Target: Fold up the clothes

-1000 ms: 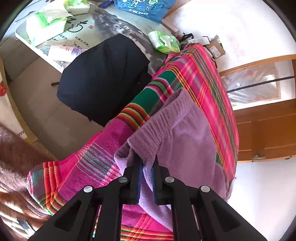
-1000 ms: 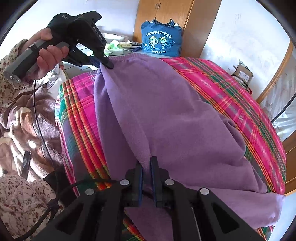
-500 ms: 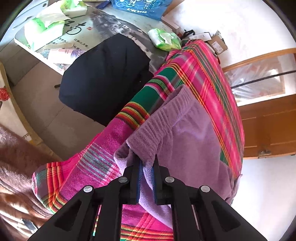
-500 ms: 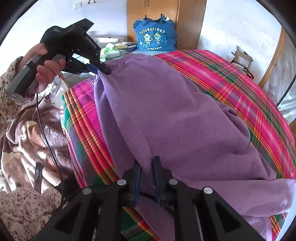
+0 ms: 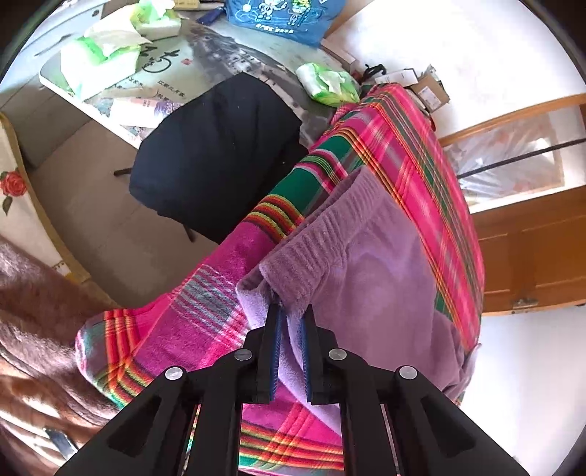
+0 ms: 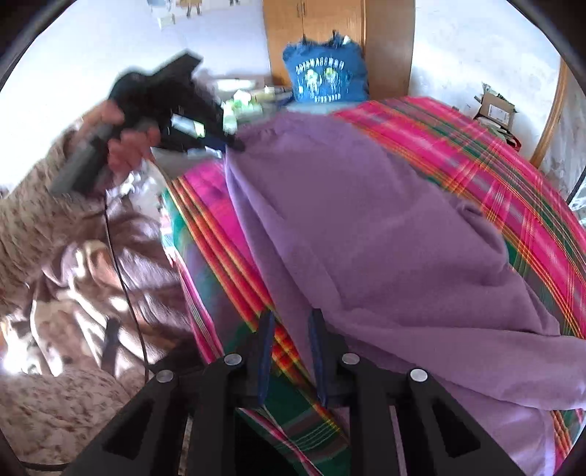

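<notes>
Purple garment (image 5: 384, 263) spread on the plaid blanket (image 5: 414, 161). Left gripper (image 5: 291, 318) pinches the garment's ribbed waistband, anchoring that corner; right gripper (image 6: 291, 322), jaws opening at the garment's near edge, no longer presses the cloth.

A black chair (image 5: 219, 153) stands beside the plaid bed (image 5: 410, 153); tissue packs (image 5: 99, 62) and a blue bag (image 5: 285, 14) lie beyond the chair.

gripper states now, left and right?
Left gripper: closed on the purple garment's ribbed edge.
Right gripper: jaws opening, garment edge between them, not pinched.
</notes>
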Available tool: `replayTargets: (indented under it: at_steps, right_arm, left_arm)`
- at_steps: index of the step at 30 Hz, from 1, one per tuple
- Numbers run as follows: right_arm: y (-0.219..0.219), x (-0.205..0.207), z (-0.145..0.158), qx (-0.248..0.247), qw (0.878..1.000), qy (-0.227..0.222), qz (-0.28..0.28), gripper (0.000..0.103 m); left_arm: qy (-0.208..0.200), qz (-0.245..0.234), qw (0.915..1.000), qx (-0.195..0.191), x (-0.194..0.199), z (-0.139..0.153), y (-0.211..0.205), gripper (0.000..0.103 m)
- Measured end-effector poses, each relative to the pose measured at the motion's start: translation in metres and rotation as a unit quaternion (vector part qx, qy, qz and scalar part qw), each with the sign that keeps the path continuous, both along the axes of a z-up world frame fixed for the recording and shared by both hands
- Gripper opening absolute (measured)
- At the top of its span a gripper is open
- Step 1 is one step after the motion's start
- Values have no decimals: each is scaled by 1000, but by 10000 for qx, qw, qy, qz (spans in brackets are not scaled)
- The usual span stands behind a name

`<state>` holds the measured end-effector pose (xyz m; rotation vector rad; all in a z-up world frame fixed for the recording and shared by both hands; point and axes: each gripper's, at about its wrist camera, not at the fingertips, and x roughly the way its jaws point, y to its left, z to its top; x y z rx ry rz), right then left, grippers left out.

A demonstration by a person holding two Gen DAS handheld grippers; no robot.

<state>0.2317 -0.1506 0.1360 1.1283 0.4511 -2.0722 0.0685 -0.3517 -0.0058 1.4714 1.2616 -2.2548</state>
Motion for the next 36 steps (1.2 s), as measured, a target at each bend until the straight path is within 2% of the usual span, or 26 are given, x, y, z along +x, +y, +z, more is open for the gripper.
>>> replayTargets:
  at_steps: [1, 2, 6, 7, 9, 10, 13, 16, 19, 21, 24, 28, 32, 36]
  right_arm:
    - [2, -4, 5, -36, 9999, 136, -95, 21]
    - [3, -14, 4, -66, 9998, 82, -196, 21]
    - [12, -54, -12, -6, 9968, -276, -747, 21]
    - [17, -60, -16, -3, 9959, -358, -828, 21]
    - [28, -68, -23, -41, 9938, -600, -935, 21]
    - [34, -71, -28, -77, 9923, -766, -974, 21]
    - [40, -62, -33, -45, 9918, -853, -948, 21]
    - [46, -52, -35, -78, 9914, -933, -914, 22]
    - [51, -41, -31, -263, 9907, -1030, -847, 22]
    - [53, -33, -29, -279, 9908, -1058, -791, 22]
    - [57, -24, -26, -255, 9914, -1028, -764, 22]
    - [79, -18, -19, -476, 9896, -873, -1044, 22]
    - [135, -21, -7, -765, 9785, -667, -1797, 22]
    - [205, -19, 2, -603, 9603, -467, -2682, 22]
  left_arm:
    - [-3, 8, 10000, -3, 1, 0, 0, 11]
    - [-7, 20, 10000, -2, 2, 0, 0, 12]
    - [-21, 33, 10000, -32, 9, 0, 0, 13]
    - [-34, 33, 10000, -53, 12, 0, -1, 17]
    - [-76, 76, 9999, -69, 18, 1, -2, 18]
    - [-114, 95, 9998, -138, 20, 2, -1, 18]
    - [-226, 195, 9979, -583, 30, 14, 6, 18]
    - [3, 333, 9948, -963, 43, 35, 20, 18]
    - [510, 533, 9930, -926, 51, 51, 34, 20]
    - [694, 318, 9935, -839, 46, 55, 52, 23]
    - [733, -226, 9940, -782, 31, 50, 82, 23]
    - [893, -1102, 9878, -644, 11, 38, 126, 23]
    - [978, -1738, 9761, -868, 4, 31, 159, 23]
    - [1043, -2244, 9653, -833, 3, 25, 178, 23]
